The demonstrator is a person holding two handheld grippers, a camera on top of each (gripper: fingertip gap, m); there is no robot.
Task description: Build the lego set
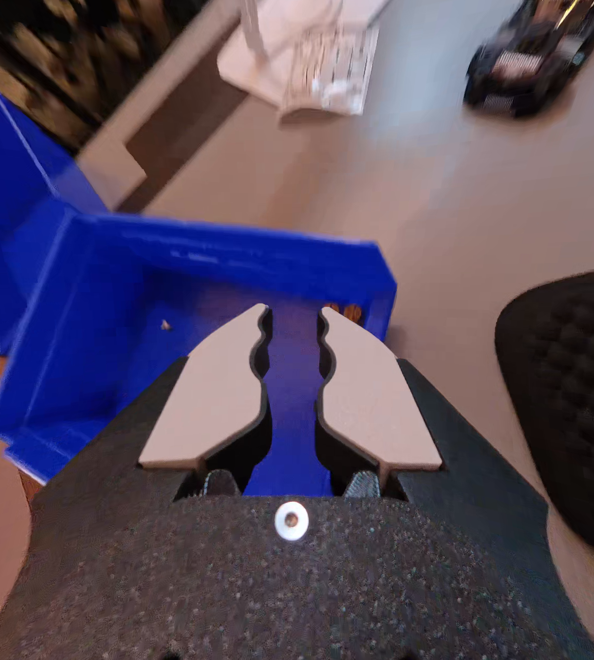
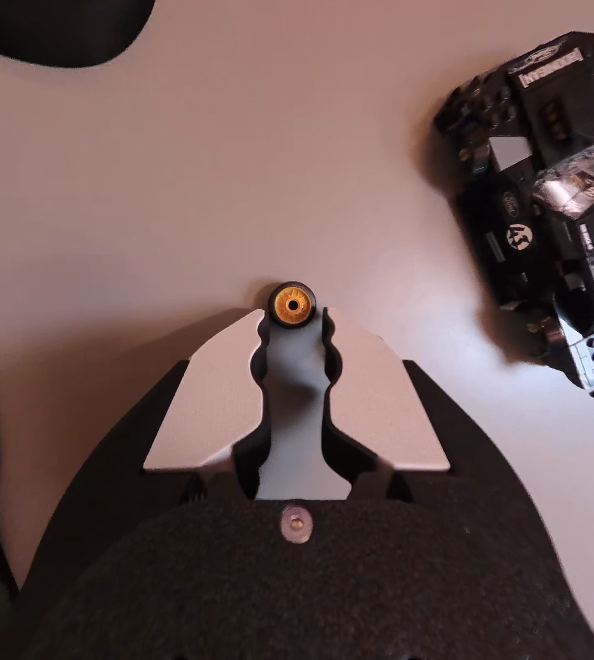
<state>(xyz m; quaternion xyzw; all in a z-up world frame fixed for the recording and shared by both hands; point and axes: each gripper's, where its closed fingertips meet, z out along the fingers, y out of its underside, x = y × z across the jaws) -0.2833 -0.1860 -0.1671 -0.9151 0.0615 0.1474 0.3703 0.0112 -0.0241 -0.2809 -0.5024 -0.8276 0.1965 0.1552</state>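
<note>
**Wheel on the tabletop, waiting to be picked up**

The right hand-held gripper [image 2: 293,314] hangs over the pale tabletop [image 2: 145,196] with its fingers apart, and a small wheel [image 2: 292,305] (black tyre, gold hub) lies flat just at the fingertips, not yet clamped. The black lego car [image 2: 552,214] sits well to the right of it, partly built and somewhat blurred.

The left hand-held gripper [image 1: 293,314] also has its fingers apart and holds nothing; it hovers over a blue bin [image 1: 109,357], where a couple of brownish pieces [image 1: 345,312] rest near the far corner. The picture is too blurred to say what they are. Beyond the bin lies a white bag or booklet [image 1: 306,64].

The step in hand looks like fetching a wheel for the car. Next, the right fingers need to advance around the tyre, close on its sides, and carry it to an axle on the car.
</note>
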